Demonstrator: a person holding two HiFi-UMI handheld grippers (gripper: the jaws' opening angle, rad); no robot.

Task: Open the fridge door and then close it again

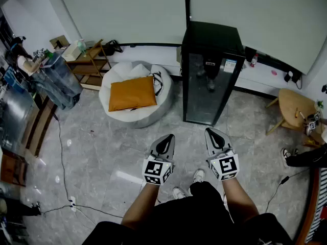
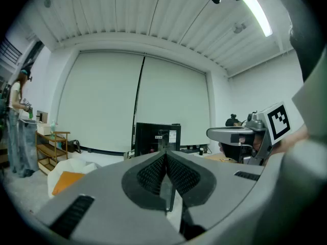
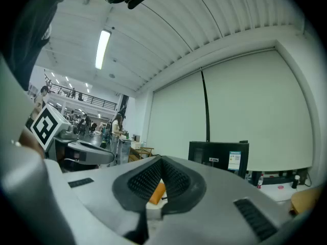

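Black, with a glass front, the fridge (image 1: 209,80) stands against the far wall in the upper middle of the head view, just right of centre. Its door sits flush with the cabinet, so it looks fully closed. Nothing touches it.

The left gripper (image 1: 165,142) and the right gripper (image 1: 215,135) are held side by side in the lower middle of the frame, both pointing towards the fridge and well apart from it, with bare grey floor (image 1: 179,131) between. The left gripper's fingers (image 2: 150,175) are pressed together at the tips with nothing between them. The right gripper's fingers (image 3: 145,180) also meet at the tips and grip nothing; the orange seen behind them is only the cushion (image 1: 132,93) on the white beanbag (image 1: 153,111) to the left of the fridge.

As I judge it, the task has not begun: the door is unopened, and no handle has been reached. What remains is everything: walking up to the fridge, parting one pair of fingers, taking the door's edge or handle, swinging it out, then pushing it shut. Which edge carries the handle I cannot tell from here.
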